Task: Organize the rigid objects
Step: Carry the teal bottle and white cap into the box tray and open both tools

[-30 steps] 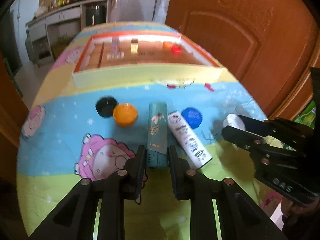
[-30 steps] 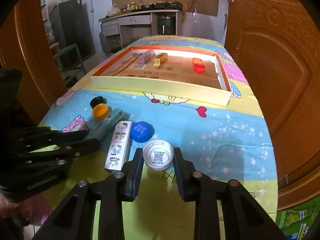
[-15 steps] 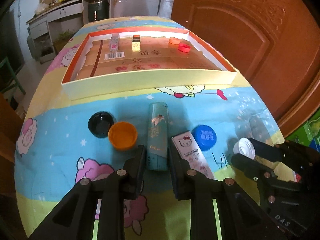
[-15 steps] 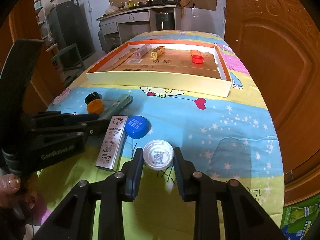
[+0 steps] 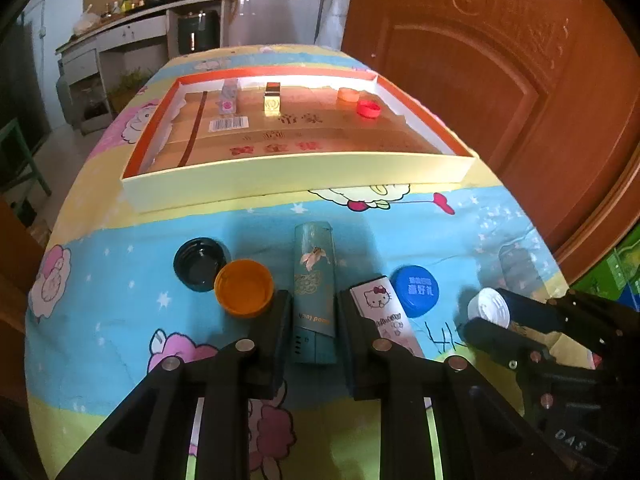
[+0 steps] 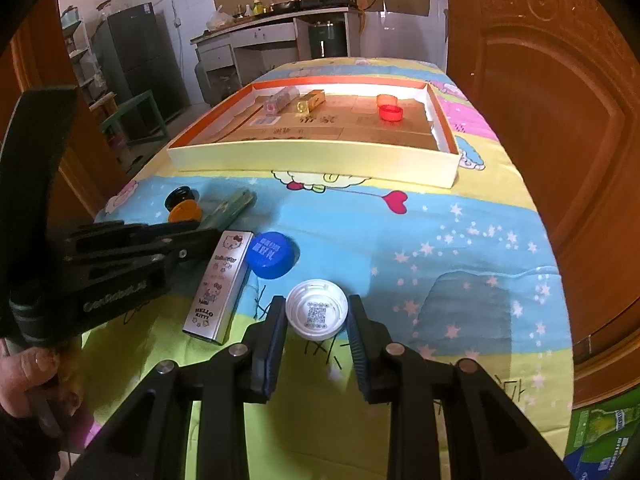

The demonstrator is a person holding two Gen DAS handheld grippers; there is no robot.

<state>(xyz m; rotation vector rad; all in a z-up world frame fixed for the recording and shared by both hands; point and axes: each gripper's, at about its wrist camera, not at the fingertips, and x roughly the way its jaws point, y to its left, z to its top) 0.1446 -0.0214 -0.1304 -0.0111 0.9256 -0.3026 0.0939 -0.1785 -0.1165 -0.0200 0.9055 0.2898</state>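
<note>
The left gripper point(image 5: 314, 324) is pinching the near end of the teal box point(image 5: 314, 280), which lies lengthwise on the tabletop point(image 5: 120, 300) pointing away toward the tray. The right gripper point(image 6: 316, 326) is clamped on the white cap point(image 6: 317, 309), pads against its rim on both sides (the QR sticker faces up).

Compared with a second ago, the left wrist view has pulled back, and the tray now sits lower and fuller in frame; neither grip has altered. Both pieces look secured and not yet lifted, so carrying them over seems the next step.

Just right of the teal box lies the Hello Kitty box point(image 5: 386, 316), with the blue cap point(image 5: 415, 290) beyond it; to the left sit the orange cap point(image 5: 244, 288) and black cap point(image 5: 198, 264), touching.

Farther off, the tray point(image 5: 296, 178) already holds two small boxes at its far left and two reddish caps at its far right.
</note>
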